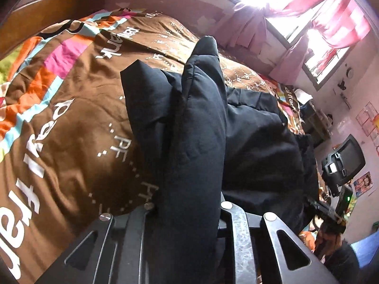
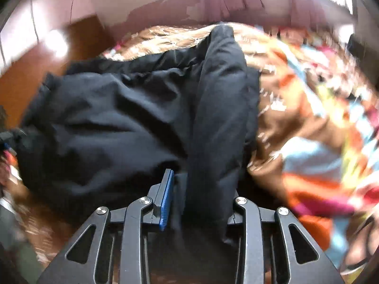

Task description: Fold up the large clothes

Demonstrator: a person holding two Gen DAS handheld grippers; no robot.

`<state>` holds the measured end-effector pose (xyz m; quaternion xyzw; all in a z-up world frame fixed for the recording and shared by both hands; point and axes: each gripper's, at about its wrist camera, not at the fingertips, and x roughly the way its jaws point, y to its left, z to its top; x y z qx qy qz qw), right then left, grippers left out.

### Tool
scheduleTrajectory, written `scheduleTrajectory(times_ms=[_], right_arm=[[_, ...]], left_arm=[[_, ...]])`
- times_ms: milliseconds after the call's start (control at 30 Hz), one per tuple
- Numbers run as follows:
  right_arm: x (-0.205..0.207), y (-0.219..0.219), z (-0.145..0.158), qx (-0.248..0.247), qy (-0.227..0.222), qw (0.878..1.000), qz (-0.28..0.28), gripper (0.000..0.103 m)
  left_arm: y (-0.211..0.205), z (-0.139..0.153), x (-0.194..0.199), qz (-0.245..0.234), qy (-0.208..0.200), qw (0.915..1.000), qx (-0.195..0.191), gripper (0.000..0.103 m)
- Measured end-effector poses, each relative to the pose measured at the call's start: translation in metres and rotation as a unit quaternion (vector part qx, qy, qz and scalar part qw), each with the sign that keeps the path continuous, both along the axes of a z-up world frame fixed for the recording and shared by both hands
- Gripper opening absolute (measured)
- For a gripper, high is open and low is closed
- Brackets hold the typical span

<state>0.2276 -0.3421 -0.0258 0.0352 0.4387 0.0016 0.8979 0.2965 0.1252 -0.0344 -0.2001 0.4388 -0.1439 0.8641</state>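
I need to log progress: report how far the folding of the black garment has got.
Done: the black garment lies on the brown bedspread, partly bunched. In hand: the left gripper and the right gripper each pinch a thick fold of it, lifted off the bed. Left: no flat, neat fold shows yet, so the held parts need laying over and smoothing, as far as I can judge.

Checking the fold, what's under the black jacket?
The brown printed bedspread lies under the black jacket on all visible sides. Anything directly beneath the jacket is covered.
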Motion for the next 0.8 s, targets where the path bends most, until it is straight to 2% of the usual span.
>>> scheduleTrajectory(times_ms=[33, 100, 200, 300, 400, 467, 533, 600, 667, 700, 800], right_arm=[[0.003, -0.001, -0.001, -0.004, 0.004, 1.0, -0.01, 0.035], [0.014, -0.021, -0.004, 0.015, 0.003, 0.999, -0.05, 0.053], [0.031, -0.049, -0.006, 0.049, -0.017, 0.995, -0.08, 0.068], [0.057, -0.065, -0.013, 0.081, -0.015, 0.995, -0.06, 0.069], [0.084, -0.072, -0.017, 0.098, -0.02, 0.995, -0.025, 0.069], [0.095, -0.075, -0.023, 0.127, -0.02, 0.992, -0.011, 0.069], [0.094, -0.06, -0.035, 0.155, -0.012, 0.988, 0.0, 0.053], [0.091, -0.045, -0.035, 0.136, -0.012, 0.991, 0.011, 0.036], [0.085, -0.029, -0.03, 0.108, -0.006, 0.994, 0.013, 0.024], [0.083, -0.024, -0.027, 0.106, -0.005, 0.994, 0.013, 0.019], [0.071, -0.01, -0.013, 0.111, -0.011, 0.994, 0.016, 0.014]], left_arm=[[0.003, -0.005, 0.001, 0.006, 0.005, 1.0, -0.005, 0.019], [0.005, -0.01, 0.002, 0.013, 0.01, 0.9998, -0.014, 0.019], [0.004, -0.016, 0.006, 0.017, 0.015, 0.9997, -0.005, 0.021], [0.003, -0.02, 0.011, 0.016, 0.023, 0.9996, 0.002, 0.024], [0.008, -0.027, 0.017, 0.017, 0.035, 0.9992, -0.009, 0.027], [0.01, -0.033, 0.021, 0.018, 0.043, 0.9988, -0.016, 0.028], [0.01, -0.036, 0.024, 0.017, 0.046, 0.9987, -0.017, 0.028], [0.01, -0.037, 0.024, 0.017, 0.045, 0.9987, -0.017, 0.028], [0.01, -0.035, 0.022, 0.02, 0.043, 0.9987, -0.017, 0.025], [0.009, -0.033, 0.02, 0.021, 0.039, 0.9989, -0.016, 0.024], [0.004, -0.017, 0.007, 0.022, 0.003, 0.9997, 0.012, 0.02]])
